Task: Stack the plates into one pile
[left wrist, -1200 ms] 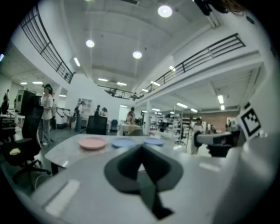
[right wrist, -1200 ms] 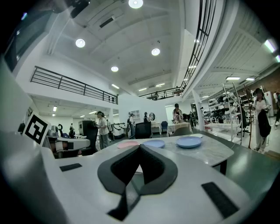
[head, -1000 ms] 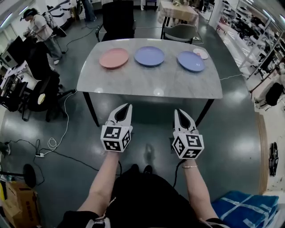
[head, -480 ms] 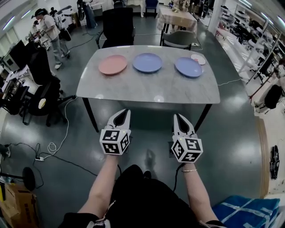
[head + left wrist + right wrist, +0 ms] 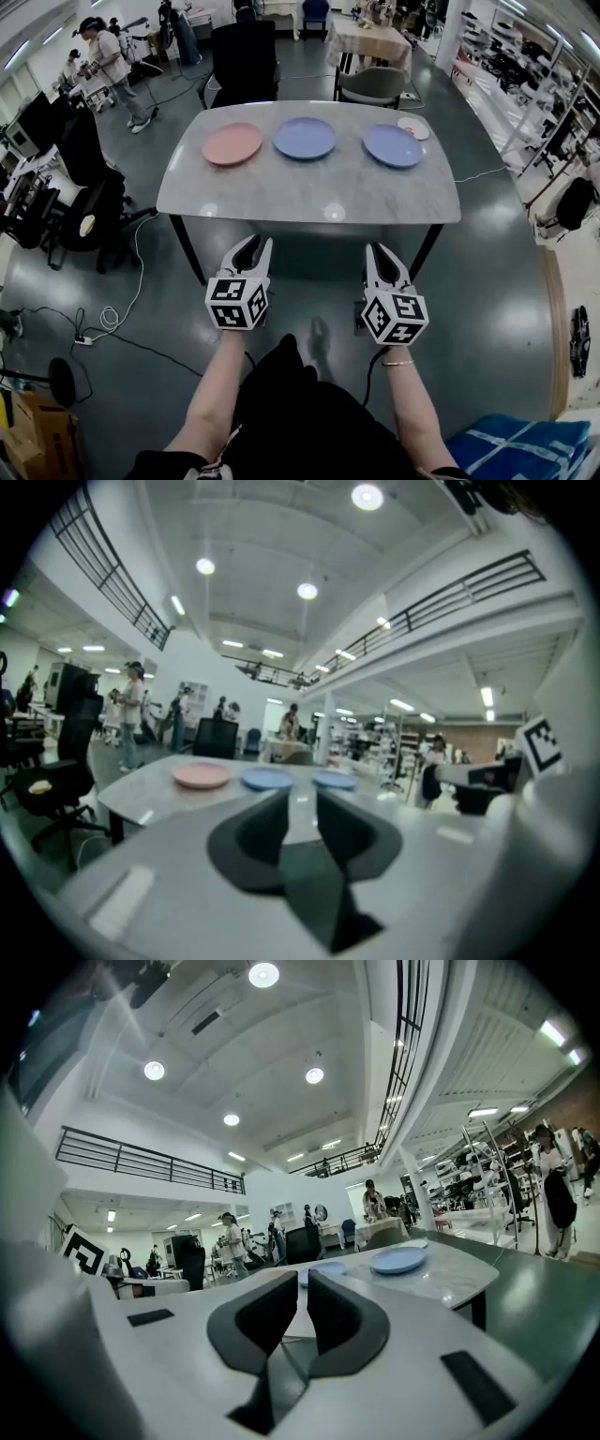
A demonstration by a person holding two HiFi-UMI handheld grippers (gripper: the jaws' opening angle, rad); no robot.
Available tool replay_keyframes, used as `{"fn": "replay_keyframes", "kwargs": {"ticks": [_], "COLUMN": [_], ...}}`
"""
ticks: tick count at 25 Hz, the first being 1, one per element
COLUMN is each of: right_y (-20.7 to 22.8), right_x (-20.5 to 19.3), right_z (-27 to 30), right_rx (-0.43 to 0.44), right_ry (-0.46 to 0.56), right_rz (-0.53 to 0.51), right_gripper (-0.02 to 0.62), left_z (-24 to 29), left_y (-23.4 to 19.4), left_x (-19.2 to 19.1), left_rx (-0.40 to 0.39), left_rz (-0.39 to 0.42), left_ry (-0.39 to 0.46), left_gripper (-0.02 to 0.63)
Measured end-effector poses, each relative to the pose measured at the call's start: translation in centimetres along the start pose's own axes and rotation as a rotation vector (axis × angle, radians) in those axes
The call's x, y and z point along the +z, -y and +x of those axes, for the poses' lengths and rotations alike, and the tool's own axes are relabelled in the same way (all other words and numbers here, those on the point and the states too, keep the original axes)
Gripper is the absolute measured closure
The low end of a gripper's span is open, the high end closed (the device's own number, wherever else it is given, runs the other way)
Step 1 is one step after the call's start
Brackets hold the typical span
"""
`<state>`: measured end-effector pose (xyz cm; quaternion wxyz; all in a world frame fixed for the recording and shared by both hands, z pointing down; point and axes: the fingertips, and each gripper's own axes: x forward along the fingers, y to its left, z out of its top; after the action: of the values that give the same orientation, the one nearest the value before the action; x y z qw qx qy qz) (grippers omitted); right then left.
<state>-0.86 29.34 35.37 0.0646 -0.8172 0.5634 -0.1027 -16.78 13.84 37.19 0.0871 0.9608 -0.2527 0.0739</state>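
The pink plate (image 5: 232,143) lay ahead of the left gripper (image 5: 252,244), whose empty jaws had just been opening. The right gripper (image 5: 380,253), jaws pressed together, faced the right blue plate (image 5: 393,145) across the bench (image 5: 309,192).

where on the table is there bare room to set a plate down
The near half of the table, between the plate row and the near edge, is bare. The far strip is crowded: pink plate, middle blue plate, right blue plate with narrow gaps, and a small white plate beside the right one.
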Motion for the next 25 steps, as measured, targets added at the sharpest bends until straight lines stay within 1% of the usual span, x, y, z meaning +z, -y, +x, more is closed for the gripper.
{"fn": "replay_keyframes", "kwargs": {"ticks": [4, 6, 7, 13, 19, 25], "right_y": [0.8, 1.2, 1.4, 3.3, 4.7, 5.2], "right_x": [0.0, -0.3, -0.4, -0.7, -1.0, -0.4], "right_z": [0.9, 1.5, 1.9, 5.4, 11.2, 19.4], "right_rx": [-0.007, -0.008, -0.009, -0.03, -0.041, -0.023], "right_ry": [-0.001, -0.013, -0.02, -0.041, -0.072, -0.101], "right_rz": [0.023, 0.034, 0.038, 0.044, 0.044, 0.044], "right_gripper": [0.585, 0.542, 0.534, 0.523, 0.511, 0.511], "left_z": [1.1, 1.8, 2.3, 6.6, 12.5, 18.9], "left_y": [-0.7, -0.9, -1.0, -2.3, -5.0, -9.3], "left_x": [-0.3, -0.3, -0.4, -0.5, -0.2, 1.2], "left_rx": [0.002, 0.002, 0.0, -0.011, -0.025, -0.009], "left_rz": [-0.008, -0.01, -0.011, -0.026, -0.035, -0.05], "left_ry": [-0.01, -0.013, -0.015, -0.025, -0.044, -0.058], "left_gripper": [0.499, 0.495, 0.495, 0.491, 0.486, 0.485]}}
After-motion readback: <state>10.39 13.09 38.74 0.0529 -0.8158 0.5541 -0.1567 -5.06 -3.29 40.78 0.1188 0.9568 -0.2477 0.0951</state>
